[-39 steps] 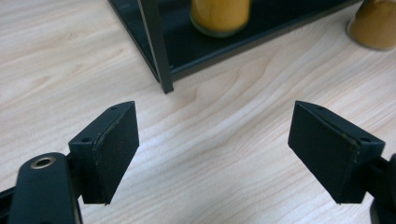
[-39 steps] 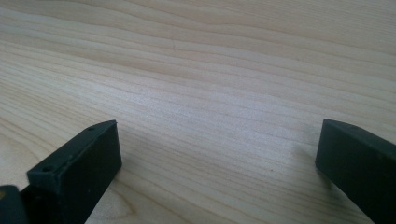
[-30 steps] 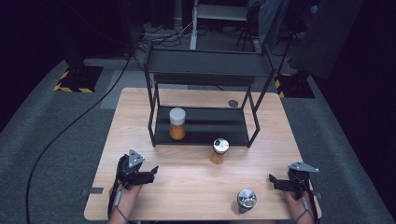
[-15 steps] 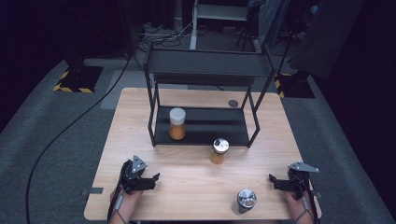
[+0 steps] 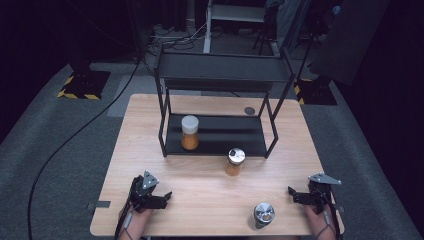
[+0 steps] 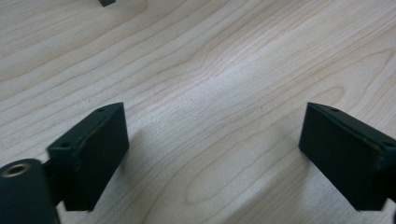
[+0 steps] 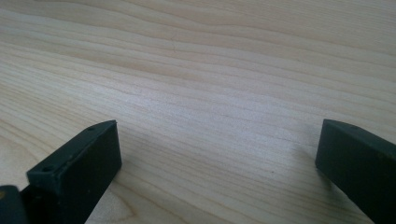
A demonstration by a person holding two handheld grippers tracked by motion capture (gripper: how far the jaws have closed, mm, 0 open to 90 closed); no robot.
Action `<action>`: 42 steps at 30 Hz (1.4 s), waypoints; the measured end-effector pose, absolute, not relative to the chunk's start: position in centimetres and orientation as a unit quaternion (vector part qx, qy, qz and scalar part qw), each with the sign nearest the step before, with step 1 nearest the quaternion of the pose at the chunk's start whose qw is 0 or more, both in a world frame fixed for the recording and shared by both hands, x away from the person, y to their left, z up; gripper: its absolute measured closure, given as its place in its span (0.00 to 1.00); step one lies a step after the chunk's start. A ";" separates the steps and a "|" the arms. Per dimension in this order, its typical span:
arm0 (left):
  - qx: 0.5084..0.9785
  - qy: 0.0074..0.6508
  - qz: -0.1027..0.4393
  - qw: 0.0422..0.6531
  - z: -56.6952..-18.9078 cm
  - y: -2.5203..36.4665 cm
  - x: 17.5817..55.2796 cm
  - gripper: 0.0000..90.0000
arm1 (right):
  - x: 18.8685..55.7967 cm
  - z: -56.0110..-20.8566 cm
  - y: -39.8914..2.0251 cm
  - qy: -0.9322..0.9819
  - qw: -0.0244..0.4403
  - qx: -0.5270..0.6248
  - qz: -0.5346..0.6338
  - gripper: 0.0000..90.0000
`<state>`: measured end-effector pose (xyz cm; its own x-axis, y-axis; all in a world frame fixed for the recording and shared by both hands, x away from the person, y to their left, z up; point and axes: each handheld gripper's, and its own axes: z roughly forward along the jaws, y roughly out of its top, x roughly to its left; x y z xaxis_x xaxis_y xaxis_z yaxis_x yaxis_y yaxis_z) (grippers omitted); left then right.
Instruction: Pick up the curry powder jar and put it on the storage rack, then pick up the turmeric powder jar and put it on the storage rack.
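Observation:
My left gripper [image 5: 166, 196] rests low over the wooden table [image 5: 150, 150] at the front left. In the left gripper view its black jaws [image 6: 212, 140] stand wide apart over bare wood; they have just been opening, with nothing between them. At the front right my right gripper [image 5: 291, 192] is open too, and the right gripper view shows only wood grain between its jaws [image 7: 219, 154]. An orange-filled jar with a white lid [image 5: 190, 132] stands on the lower shelf of a black rack [image 5: 225, 72]. A dark-lidded jar [image 5: 235, 161] stands in front of the rack. A silver-lidded jar [image 5: 263, 214] sits near the front edge.
A small dark disc [image 5: 249, 110] lies on the table behind the rack's right side. A black cable [image 5: 75, 135] runs over the grey floor at the left. Bare wood stretches between the two grippers, apart from the silver-lidded jar.
The left gripper has edged slightly toward the table's near edge. The right gripper and the three jars have stayed put.

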<state>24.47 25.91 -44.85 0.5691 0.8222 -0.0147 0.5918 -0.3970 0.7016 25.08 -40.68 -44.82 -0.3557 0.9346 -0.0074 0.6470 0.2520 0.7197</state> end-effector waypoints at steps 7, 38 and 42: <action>0.819 0.429 0.169 0.340 -44.9 26.0 24.5 0.06 | 25.1 -44.8 -40.8 0.759 0.223 0.520 0.321 0.00; 0.822 0.424 0.167 0.341 -44.9 26.3 24.6 0.06 | 27.1 -40.6 -39.5 0.772 0.212 0.486 0.350 0.03; 0.822 0.424 0.167 0.341 -44.9 26.3 24.6 0.06 | 27.0 -39.5 -39.1 0.772 0.218 0.480 0.355 0.03</action>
